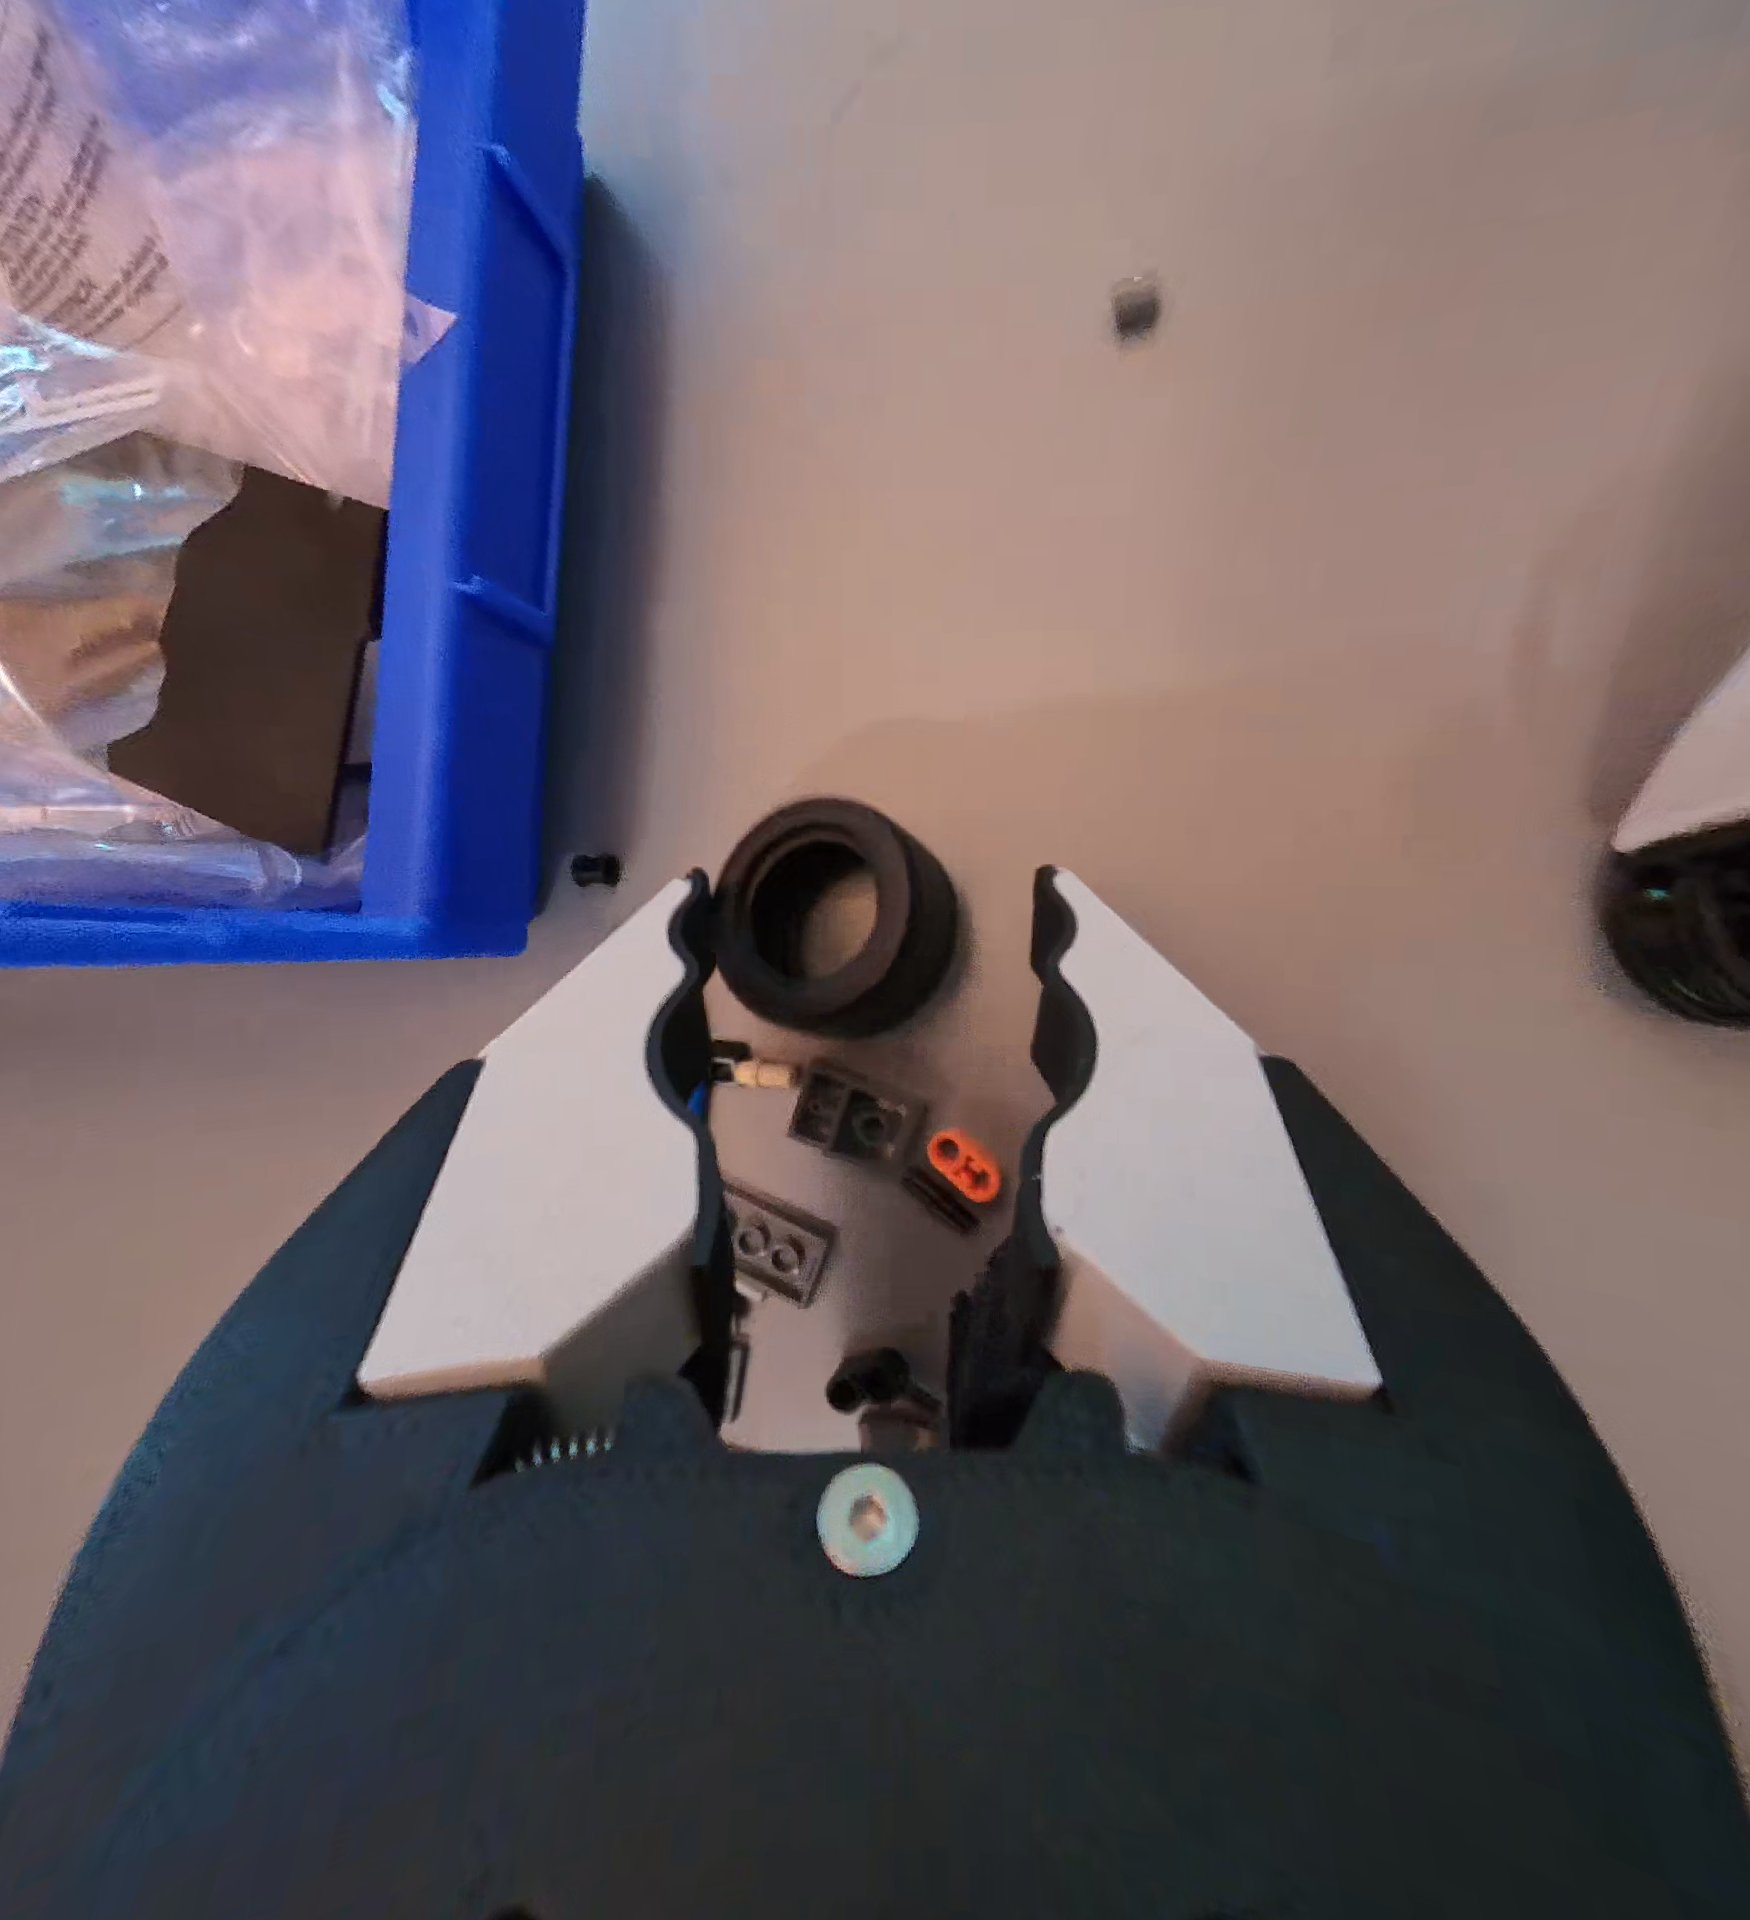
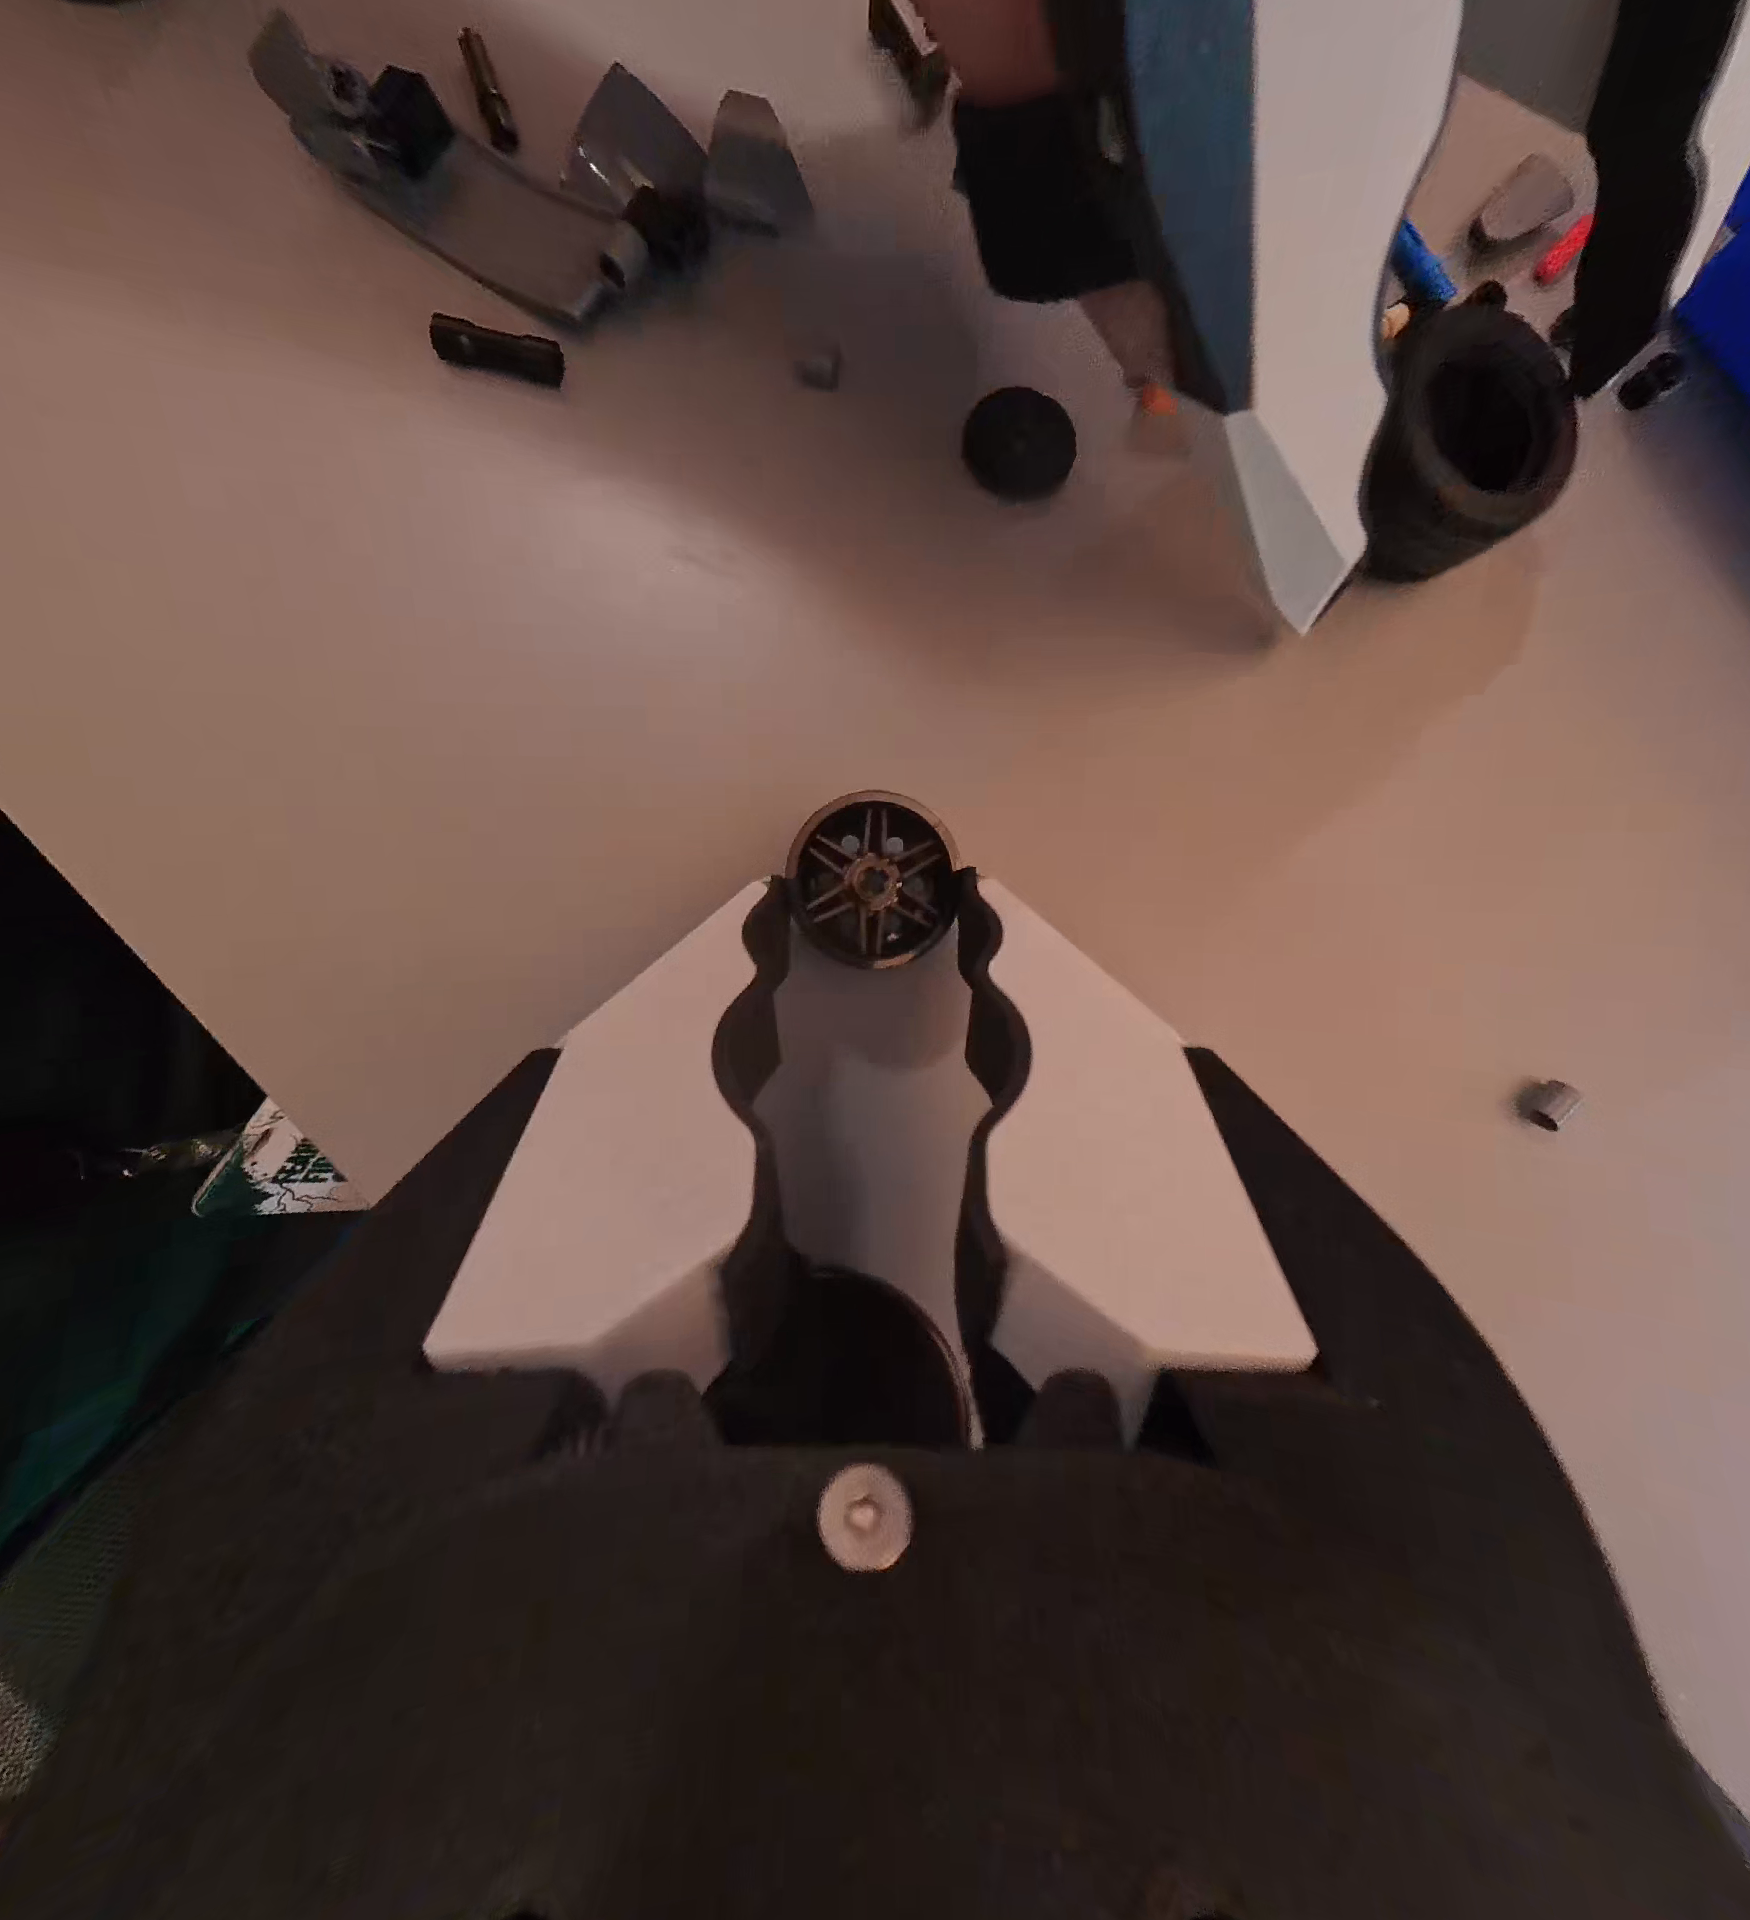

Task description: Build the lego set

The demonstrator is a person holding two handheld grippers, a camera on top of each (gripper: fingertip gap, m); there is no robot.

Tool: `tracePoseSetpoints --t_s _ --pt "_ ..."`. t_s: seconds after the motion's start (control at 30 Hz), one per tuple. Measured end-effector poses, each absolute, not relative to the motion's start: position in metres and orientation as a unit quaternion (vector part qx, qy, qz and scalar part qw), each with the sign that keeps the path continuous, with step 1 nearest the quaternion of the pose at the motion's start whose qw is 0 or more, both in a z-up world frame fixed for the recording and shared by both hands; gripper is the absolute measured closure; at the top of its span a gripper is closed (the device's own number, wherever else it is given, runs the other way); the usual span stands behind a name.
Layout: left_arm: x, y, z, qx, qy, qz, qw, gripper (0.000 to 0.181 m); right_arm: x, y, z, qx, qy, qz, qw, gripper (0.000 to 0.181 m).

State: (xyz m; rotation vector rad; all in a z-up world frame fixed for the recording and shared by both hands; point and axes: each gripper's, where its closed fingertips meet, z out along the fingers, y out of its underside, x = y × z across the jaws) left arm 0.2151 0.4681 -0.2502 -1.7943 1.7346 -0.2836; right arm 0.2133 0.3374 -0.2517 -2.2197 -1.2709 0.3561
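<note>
Only right view: wheel rim (image 2: 872, 896) clamped in fingers; left fingers (image 1: 689, 914) apart around tyre (image 1: 838, 916).

Setting: a hobby or lab workbench. Evidence: plain pale tabletop (image 2: 538, 582), blue plastic parts bin (image 1: 481, 520) containing clear plastic bags (image 1: 123, 312), and loose Lego pieces (image 1: 855, 1127) scattered across the surface.

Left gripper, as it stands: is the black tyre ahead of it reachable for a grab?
Probably yes. The left gripper has its jaws open, and the black tyre lies on the table between their tips with nothing in the way.
</note>
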Motion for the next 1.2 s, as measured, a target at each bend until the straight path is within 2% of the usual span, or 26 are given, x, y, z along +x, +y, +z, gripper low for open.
tracePoseSetpoints --t_s 0.07,0.17,0.47,0.53,0.7,0.77,0.87,0.97,1.0,1.07,1.2 --pt "0.219 0.471 -0.257 -0.691 0.649 -0.117 0.296 0.124 0.215 0.336 -0.251 -0.824 -0.473 0.136 0.282 0.151" --pt "0.224 0.476 -0.258 -0.689 0.643 -0.121 0.311 0.142 0.217 0.334 -0.250 -0.820 -0.473 0.141 0.289 0.151" --pt "0.213 0.440 -0.234 -0.678 0.657 -0.152 0.292 0.151 0.227 0.326 -0.230 -0.806 -0.474 0.150 0.321 0.150" --pt "0.206 0.419 -0.216 -0.670 0.658 -0.175 0.296 0.181 0.231 0.321 -0.225 -0.803 -0.475 0.149 0.326 0.150" --pt "0.177 0.375 -0.217 -0.660 0.681 -0.157 0.274 0.177 0.234 0.315 -0.217 -0.798 -0.473 0.158 0.339 0.151" --pt "0.170 0.370 -0.220 -0.664 0.677 -0.151 0.279 0.163 0.235 0.315 -0.215 -0.799 -0.469 0.156 0.342 0.151" --pt "0.166 0.358 -0.226 -0.673 0.671 -0.174 0.257 0.128 0.235 0.310 -0.211 -0.799 -0.465 0.155 0.349 0.151" --pt "0.168 0.336 -0.222 -0.677 0.654 -0.213 0.262 0.139 0.231 0.297 -0.210 -0.795 -0.463 0.164 0.356 0.151" --pt "0.171 0.318 -0.218 -0.660 0.661 -0.244 0.259 0.124 0.228 0.292 -0.211 -0.791 -0.462 0.178 0.358 0.151" --pt "0.175 0.305 -0.220 -0.650 0.675 -0.230 0.262 0.121 0.223 0.285 -0.217 -0.789 -0.457 0.200 0.358 0.151" --pt "0.178 0.314 -0.220 -0.646 0.683 -0.196 0.279 0.143 0.205 0.274 -0.221 -0.773 -0.468 0.227 0.362 0.151"
